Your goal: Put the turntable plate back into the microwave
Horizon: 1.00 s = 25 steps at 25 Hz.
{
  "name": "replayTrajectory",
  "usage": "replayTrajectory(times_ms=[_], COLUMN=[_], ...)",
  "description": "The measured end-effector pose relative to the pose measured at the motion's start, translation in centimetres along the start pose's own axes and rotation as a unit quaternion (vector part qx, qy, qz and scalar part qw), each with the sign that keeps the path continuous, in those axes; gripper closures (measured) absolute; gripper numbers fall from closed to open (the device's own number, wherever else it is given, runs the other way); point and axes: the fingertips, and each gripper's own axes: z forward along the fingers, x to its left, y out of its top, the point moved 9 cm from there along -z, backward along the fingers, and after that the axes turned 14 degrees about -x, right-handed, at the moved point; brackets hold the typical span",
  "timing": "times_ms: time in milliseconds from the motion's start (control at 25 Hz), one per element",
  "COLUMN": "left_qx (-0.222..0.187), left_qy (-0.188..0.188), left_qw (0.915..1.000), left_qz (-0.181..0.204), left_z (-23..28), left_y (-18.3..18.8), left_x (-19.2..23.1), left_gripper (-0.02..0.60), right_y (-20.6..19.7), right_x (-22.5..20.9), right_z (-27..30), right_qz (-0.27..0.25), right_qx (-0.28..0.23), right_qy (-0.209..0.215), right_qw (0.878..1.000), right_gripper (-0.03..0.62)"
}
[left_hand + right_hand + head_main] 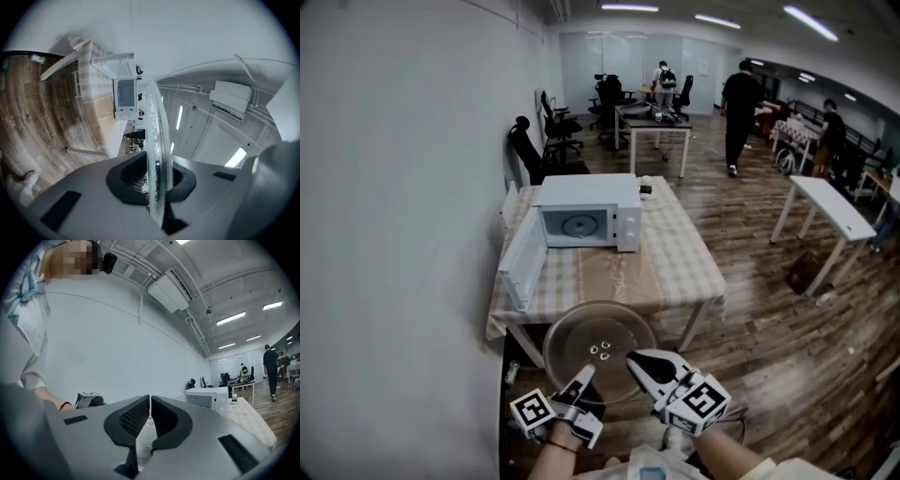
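1. Head view is showing the left gripper (582, 379) pinching the near rim of the glass turntable plate (600, 342), holding it flat.
2. Right gripper (636, 360), jaws pressed together, is sitting just beside that rim.
3. Microwave (586, 223) is standing well ahead, its open cavity facing the plate.

Bright, even office light – strong fisheye in all three views

Strip lights (811, 21) on the far ceiling give flat, white light, with only a soft shadow under the near edge of the table (675, 272). The left wall (403, 187) looks pale and washed. Straight lines bow toward dark, vignetted corners – worst in the gripper views. The near glass turntable plate (157, 154) catches small glints along its rim.
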Motion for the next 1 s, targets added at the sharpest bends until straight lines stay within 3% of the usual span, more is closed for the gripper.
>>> replayTrajectory(times_ms=[1000], left_qx=[-0.009], left_qy=[-0.004], left_qw=[0.9999], left_qz=[-0.01], left_z=[4.2], left_y=[2.5], left_x=[0.8], left_gripper=[0.566], right_y=[-1.3], right_x=[-2.8], right_z=[4.0], right_qz=[-0.035], right_qx=[0.02], right_qy=[-0.024], right_qw=[0.999], right_gripper=[0.56])
